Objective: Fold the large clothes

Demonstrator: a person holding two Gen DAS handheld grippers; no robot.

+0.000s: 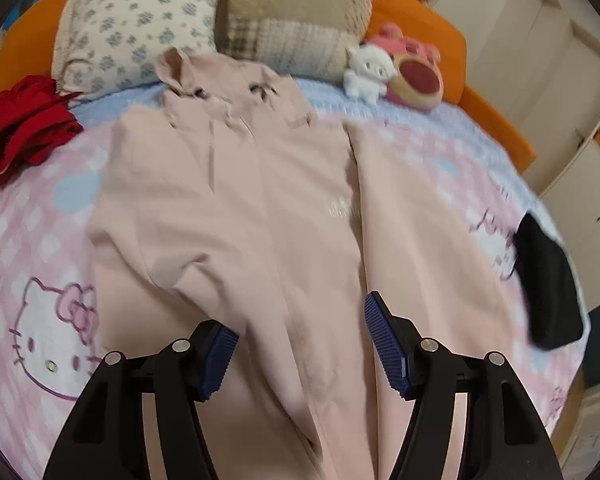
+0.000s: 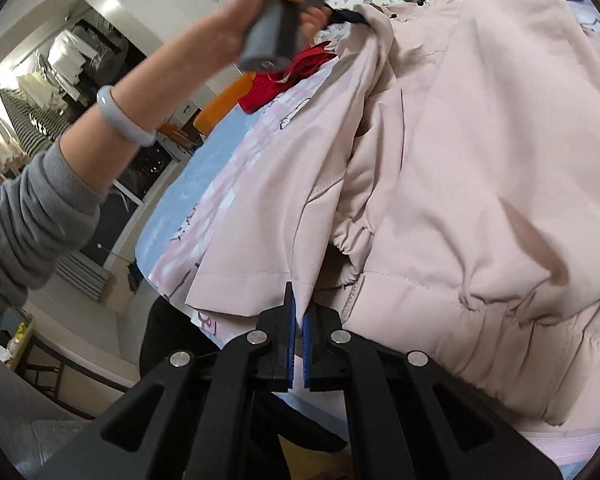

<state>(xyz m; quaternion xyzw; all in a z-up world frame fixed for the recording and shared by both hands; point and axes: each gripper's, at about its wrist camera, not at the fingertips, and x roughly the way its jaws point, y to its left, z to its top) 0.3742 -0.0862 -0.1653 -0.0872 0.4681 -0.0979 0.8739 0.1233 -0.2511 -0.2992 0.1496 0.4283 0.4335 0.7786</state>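
The bed [image 1: 40,248], with its pink cat-print sheet, carries the pink jacket [image 1: 236,208], which lies spread over the middle with its hood toward the pillows [image 1: 148,20]. In the right wrist view the near left side of the jacket is lifted and partly turned over the body.

The right gripper [image 2: 300,332] has its fingers closed on the bottom hem of the jacket, just beside the opening. The left gripper [image 1: 300,344] has its fingers wide apart over the lower front and grips nothing. (In the right wrist view the left hand [image 2: 260,20] is high up near the collar, so I cannot say how the two views agree there.)

The risk, in my judgement, is that the hem slips out, because only a thin edge of smooth cloth sits between the fingers. A one-sided pull can also drag the whole jacket toward the near edge of the bed, where the hem already hangs close to it, and the fold will come out crooked.

There is free sheet on the left and right of the jacket. The red garment [image 1: 24,128] lies at the far left, and the black cloth [image 1: 548,284] is at the right edge. The white plush toy [image 1: 366,72] stands beyond the hood, so a fold toward the pillows has less room.
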